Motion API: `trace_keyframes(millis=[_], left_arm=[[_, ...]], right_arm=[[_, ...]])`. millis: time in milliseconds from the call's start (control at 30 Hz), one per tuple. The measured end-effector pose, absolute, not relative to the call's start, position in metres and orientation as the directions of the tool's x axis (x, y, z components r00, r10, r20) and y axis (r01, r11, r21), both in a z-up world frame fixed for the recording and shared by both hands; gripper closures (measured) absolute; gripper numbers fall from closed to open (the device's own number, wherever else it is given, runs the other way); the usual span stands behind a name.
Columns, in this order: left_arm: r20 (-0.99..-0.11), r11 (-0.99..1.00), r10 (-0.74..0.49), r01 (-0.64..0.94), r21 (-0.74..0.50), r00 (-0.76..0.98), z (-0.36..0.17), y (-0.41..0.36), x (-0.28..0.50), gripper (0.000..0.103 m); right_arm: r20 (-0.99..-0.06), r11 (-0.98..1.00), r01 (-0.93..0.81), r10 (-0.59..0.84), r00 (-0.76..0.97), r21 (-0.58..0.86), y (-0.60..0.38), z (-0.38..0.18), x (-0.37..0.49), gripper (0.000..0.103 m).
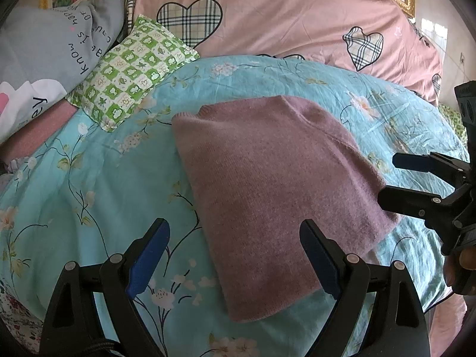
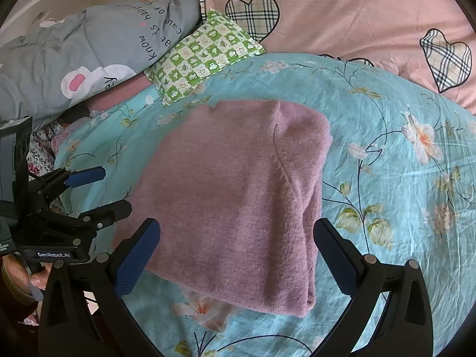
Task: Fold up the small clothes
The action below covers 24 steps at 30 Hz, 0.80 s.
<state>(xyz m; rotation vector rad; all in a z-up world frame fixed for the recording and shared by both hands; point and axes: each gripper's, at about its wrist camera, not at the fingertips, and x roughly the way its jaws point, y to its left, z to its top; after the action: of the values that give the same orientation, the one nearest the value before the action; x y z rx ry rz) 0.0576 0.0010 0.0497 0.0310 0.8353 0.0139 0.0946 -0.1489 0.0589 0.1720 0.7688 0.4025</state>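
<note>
Spread over the bed, a turquoise floral quilt (image 1: 89,178) carries the folded mauve sweater (image 1: 267,178) near its front edge, flat for another fold, while left hand-held gripper (image 1: 235,255) and right hand-held gripper (image 2: 238,255) hover spread, empty.

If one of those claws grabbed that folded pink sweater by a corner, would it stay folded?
Probably not. The pink sweater looks like soft fuzzy knit, so it would likely droop. Its layers lie loose at the stacked edge, so they would probably unfold. On the smooth floral quilt it might slide when pushed.
</note>
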Motion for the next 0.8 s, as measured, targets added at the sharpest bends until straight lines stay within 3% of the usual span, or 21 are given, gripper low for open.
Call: trace_keyframes(millis=[800], left_arm=[[-0.734,0.999,0.032,-0.004,0.040,0.678,0.0543,-0.0021,0.0581,0.013]], right_arm=[[-0.620,0.901,-0.309,0.434,0.654,0.304,-0.1496,0.0674,0.0976,0.000]])
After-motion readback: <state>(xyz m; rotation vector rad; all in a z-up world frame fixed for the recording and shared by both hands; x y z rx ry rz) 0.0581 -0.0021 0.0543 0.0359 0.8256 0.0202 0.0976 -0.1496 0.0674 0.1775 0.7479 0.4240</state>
